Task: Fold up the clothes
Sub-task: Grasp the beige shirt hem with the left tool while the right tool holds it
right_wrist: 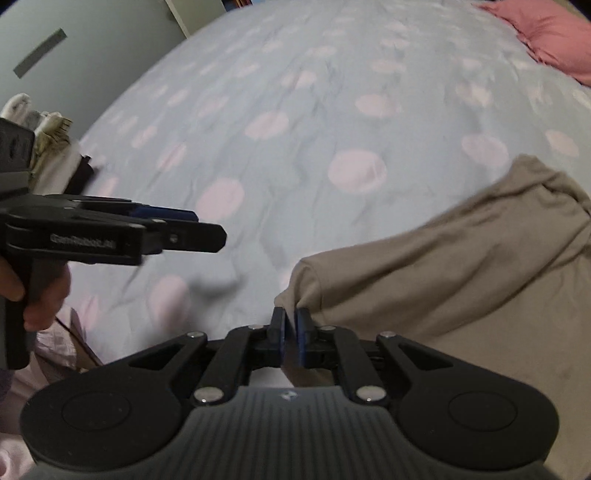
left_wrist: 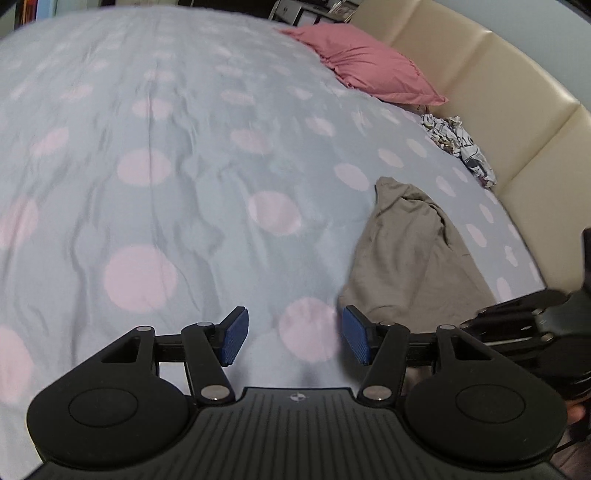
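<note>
A taupe garment (left_wrist: 410,258) lies crumpled on the right part of the dotted bedsheet (left_wrist: 184,166). My left gripper (left_wrist: 295,336) hovers open just left of the garment's near edge, with nothing between its blue pads (left_wrist: 233,338). In the right wrist view my right gripper (right_wrist: 291,332) is shut on the near left corner of the taupe garment (right_wrist: 443,273), the cloth bunching up at its tips. The left gripper (right_wrist: 207,233) shows side-on at the left of that view, held in a hand (right_wrist: 40,295) above the sheet. The right gripper's body (left_wrist: 535,325) enters the left wrist view from the right.
A pink pillow (left_wrist: 373,66) and a crumpled patterned cloth (left_wrist: 461,144) lie against the cream padded headboard (left_wrist: 517,122). In the right wrist view the pillow (right_wrist: 554,33) is far right, and a pale heap of items (right_wrist: 44,129) sits beyond the bed's left edge.
</note>
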Demonstrator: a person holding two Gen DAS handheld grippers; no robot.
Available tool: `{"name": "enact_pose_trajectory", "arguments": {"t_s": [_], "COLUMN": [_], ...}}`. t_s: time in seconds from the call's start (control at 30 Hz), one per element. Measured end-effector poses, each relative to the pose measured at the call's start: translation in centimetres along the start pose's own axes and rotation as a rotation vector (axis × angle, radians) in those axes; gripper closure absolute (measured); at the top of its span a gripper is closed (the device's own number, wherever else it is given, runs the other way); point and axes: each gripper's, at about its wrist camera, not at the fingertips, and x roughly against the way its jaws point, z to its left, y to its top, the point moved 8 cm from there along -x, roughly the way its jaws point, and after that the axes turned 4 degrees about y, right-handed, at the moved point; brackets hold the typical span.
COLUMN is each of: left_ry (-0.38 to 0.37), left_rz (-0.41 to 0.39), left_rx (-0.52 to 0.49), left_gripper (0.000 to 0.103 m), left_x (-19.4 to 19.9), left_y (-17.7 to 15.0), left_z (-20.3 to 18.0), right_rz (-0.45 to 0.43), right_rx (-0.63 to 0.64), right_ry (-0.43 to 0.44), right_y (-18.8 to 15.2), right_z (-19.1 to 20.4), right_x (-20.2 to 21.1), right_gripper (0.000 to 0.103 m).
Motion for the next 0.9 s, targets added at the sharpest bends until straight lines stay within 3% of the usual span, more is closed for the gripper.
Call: {"name": "enact_pose_trajectory", "arguments": {"t_s": [0.07, 0.1, 0.3, 0.4, 0.53, 0.7, 0.83, 0.9], "left_ry": [-0.027, -0.040, -0.038, -0.020, -0.017, -0.015, -0.020, -0.025], "left_rz": [0.015, 0.023, 0.098, 0.141, 0.190, 0.226, 0.224, 0.222], "left_rx": [0.020, 0.028, 0.047, 0.037, 0.031, 0.031, 0.046, 0.053], "left_gripper": [0.044, 0.041, 0.040, 0.040, 0.040, 0.051, 0.058, 0.070], "left_x": [-0.7, -1.1, -5.2, -7.0, -8.4, -9.5, -10.1, -10.3], "left_y": [-0.3, -0.3, -0.9, -1.6, -2.7, -3.2, -2.9, -2.8], "left_z": [-0.3, -0.6, -1.1, -1.2, -1.5, -1.5, -1.6, -1.6], "right_rz": [0.008, 0.007, -0.021, -0.059, -0.086, -0.086, -0.069, -0.045], "right_rx": [-0.002, -0.004, -0.048, -0.114, -0.081, 0.041, 0.144, 0.166], "right_ry": [-0.004, -0.008, -0.122, -0.231, -0.414, -0.507, -0.529, -0.521], "right_y": [-0.2, -0.1, 0.7, 2.3, 5.6, 10.0, 12.8, 13.7], "right_z": [-0.4, -0.5, -5.4, -11.3, -19.5, -25.9, -28.5, -29.5], "right_x": [0.2, 0.5, 2.7, 3.7, 3.6, 1.5, -0.1, -1.4], "right_gripper": [0.080, 0.068, 0.068, 0.068, 0.068, 0.068, 0.055, 0.054]}}
